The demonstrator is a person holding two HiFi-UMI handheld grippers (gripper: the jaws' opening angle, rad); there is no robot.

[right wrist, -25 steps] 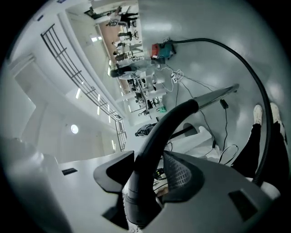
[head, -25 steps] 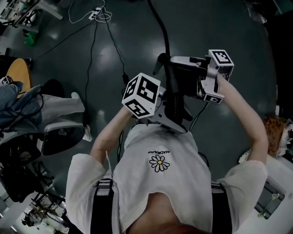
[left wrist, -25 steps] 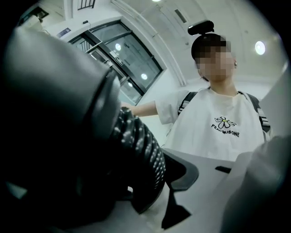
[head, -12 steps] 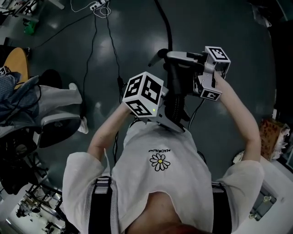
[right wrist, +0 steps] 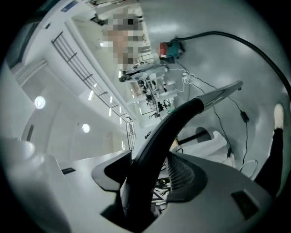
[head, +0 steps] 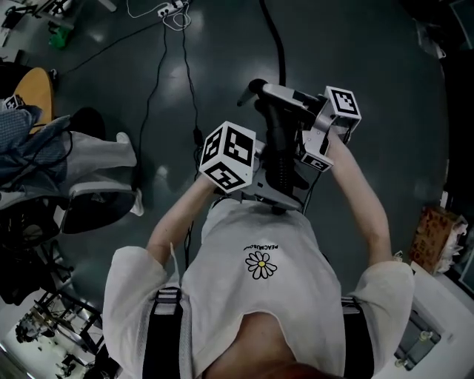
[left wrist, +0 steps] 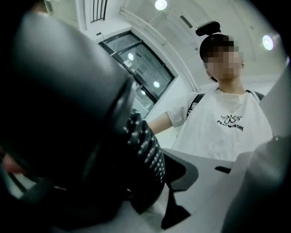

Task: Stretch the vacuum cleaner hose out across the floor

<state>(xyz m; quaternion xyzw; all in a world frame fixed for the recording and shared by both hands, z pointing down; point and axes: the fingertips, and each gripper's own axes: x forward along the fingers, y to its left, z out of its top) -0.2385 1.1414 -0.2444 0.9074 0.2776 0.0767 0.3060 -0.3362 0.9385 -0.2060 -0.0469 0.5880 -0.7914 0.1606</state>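
Head view, floor: dark glossy floor [head: 370, 52] filling the far half of the scene, lamp glints on it.
Person: white T-shirt with a daisy print [head: 259, 296] at the near edge, both forearms reaching away, a gripper in each hand.
Chair: grey-seated swivel chair [head: 96, 211] at the left, pale cloth [head: 96, 163] draped just beyond it.
Task's thing: black ribbed vacuum cleaner hose [head: 280, 155], held up in front of the chest between the two grippers, then running on as a thinner black line far across the floor and out past the top edge.
Left gripper: left gripper [head: 272, 186] nearer the body, marker cube toward the left, pointing right. In the left gripper view, clamped on the ribbed part, which crowds the left jaw and meets the dark pad of the right jaw.
Right gripper: right gripper [head: 268, 95] farther off, pointing left across the hose's smooth black bend. Jaws just widened and now parted, with the smooth bend standing between them against the left pad and a slit of background showing at the ribbed right pad.
Stool: round wooden seat [head: 33, 92] at the far left.
Package: brown package [head: 437, 237] at the right edge.
Cables: thin black cable [head: 152, 96] on the floor at the left, leading far to a white power strip [head: 172, 7].
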